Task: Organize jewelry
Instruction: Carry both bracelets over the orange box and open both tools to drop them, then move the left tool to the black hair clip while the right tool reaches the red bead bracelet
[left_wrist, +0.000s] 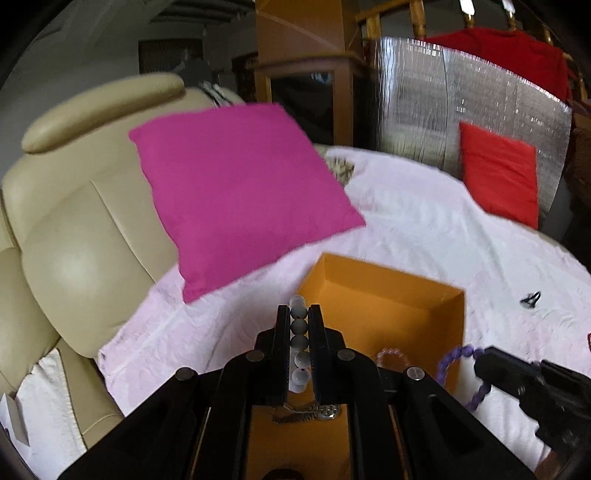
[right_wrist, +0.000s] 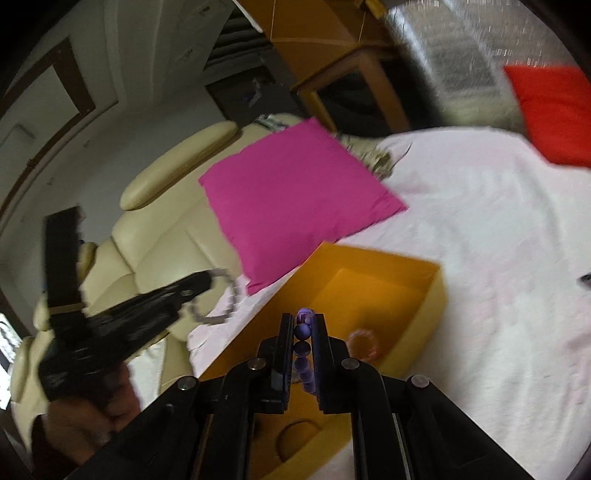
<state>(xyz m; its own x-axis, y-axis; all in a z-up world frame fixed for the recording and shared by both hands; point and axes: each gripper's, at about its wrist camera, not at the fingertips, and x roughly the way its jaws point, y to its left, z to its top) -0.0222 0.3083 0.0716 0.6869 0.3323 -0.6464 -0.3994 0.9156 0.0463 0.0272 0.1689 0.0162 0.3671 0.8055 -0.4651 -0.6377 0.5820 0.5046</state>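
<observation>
My left gripper (left_wrist: 298, 312) is shut on a grey-white bead bracelet (left_wrist: 300, 343) and holds it over the near left corner of the open orange box (left_wrist: 388, 295). It also shows in the right wrist view (right_wrist: 208, 284) with the bracelet (right_wrist: 218, 314) dangling. My right gripper (right_wrist: 303, 321) is shut on a purple bead bracelet (right_wrist: 303, 330) above the orange box (right_wrist: 424, 291); in the left wrist view it (left_wrist: 480, 363) holds that bracelet (left_wrist: 456, 369) by the box's right wall. A pink bracelet (left_wrist: 392, 356) and a silver chain (left_wrist: 314, 411) lie in the box.
The box sits on a pale pink cloth (left_wrist: 424, 229). A magenta cushion (left_wrist: 236, 192) leans on a beige leather seat (left_wrist: 74, 229) at left. A red cushion (left_wrist: 498, 173) stands at back right. A small dark item (left_wrist: 530, 300) lies on the cloth.
</observation>
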